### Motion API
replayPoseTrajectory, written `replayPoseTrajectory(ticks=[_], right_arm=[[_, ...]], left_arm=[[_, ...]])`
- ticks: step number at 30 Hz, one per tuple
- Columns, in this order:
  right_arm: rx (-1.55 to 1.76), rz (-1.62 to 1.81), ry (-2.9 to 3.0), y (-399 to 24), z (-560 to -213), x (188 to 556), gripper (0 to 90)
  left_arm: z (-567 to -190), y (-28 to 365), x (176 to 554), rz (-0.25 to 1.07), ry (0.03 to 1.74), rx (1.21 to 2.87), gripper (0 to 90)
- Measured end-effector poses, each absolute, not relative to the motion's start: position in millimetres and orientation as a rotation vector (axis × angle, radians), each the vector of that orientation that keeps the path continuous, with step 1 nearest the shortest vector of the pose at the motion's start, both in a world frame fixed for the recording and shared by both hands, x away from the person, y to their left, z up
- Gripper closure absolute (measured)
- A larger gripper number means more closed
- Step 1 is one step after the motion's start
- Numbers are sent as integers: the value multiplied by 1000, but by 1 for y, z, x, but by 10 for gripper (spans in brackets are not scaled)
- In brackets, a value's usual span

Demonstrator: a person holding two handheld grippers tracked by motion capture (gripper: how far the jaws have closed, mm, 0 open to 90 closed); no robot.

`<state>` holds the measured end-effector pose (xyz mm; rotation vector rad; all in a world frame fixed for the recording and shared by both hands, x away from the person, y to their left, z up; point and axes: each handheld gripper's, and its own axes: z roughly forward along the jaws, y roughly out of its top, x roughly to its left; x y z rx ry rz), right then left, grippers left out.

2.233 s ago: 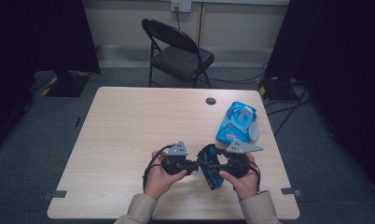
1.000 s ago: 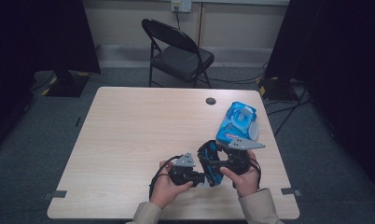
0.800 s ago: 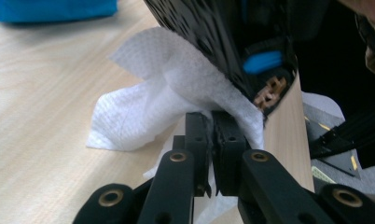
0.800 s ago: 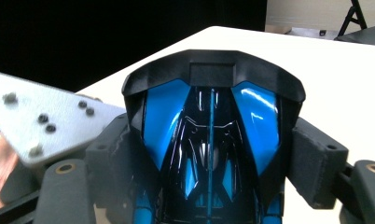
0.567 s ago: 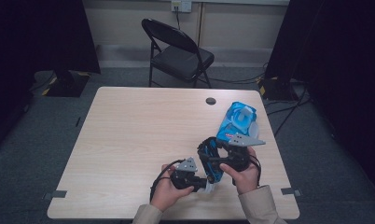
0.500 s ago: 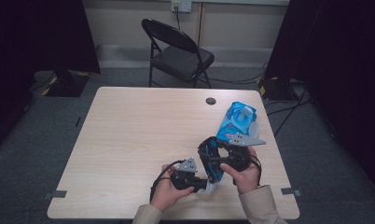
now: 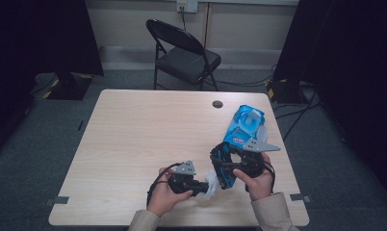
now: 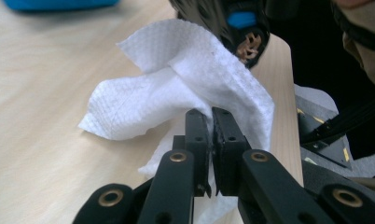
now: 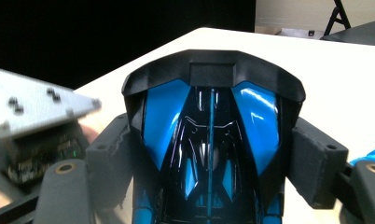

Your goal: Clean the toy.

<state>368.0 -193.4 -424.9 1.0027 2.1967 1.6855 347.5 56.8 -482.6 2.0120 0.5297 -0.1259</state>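
A blue and black toy car (image 7: 224, 163) is up off the table, with my right gripper (image 7: 226, 167) shut on its sides. In the right gripper view the car (image 9: 211, 84) stands nose up between the two grey pads (image 9: 316, 163). My left gripper (image 7: 203, 188) is shut on a crumpled white wipe (image 7: 212, 186), just below and left of the car. The left gripper view shows its black jaws (image 8: 211, 116) pinched on the wipe (image 8: 176, 88), and the wipe's upper fold reaches the car's underside (image 8: 227, 18).
A blue wipes pack (image 7: 246, 126) lies on the light wooden table (image 7: 148, 134) at the right, just beyond my right hand. A dark grommet (image 7: 217, 104) sits near the far edge. A black folding chair (image 7: 184, 53) stands behind the table.
My left gripper has shifted right and toward the front edge with the wipe, ending under the car. My right hand has tipped the car up and moved it slightly away.
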Motion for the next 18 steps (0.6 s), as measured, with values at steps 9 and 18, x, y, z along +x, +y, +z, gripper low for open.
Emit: replayPoseTrajectory(ticks=[9,18], right_arm=[[988,1695,2198,-193,-427,362,258],[970,1692,2219,-191,-430,360,258]], left_arm=[[-463,83,361,-58,592,1960,861],[-439,98,374,7,613,1902,861]])
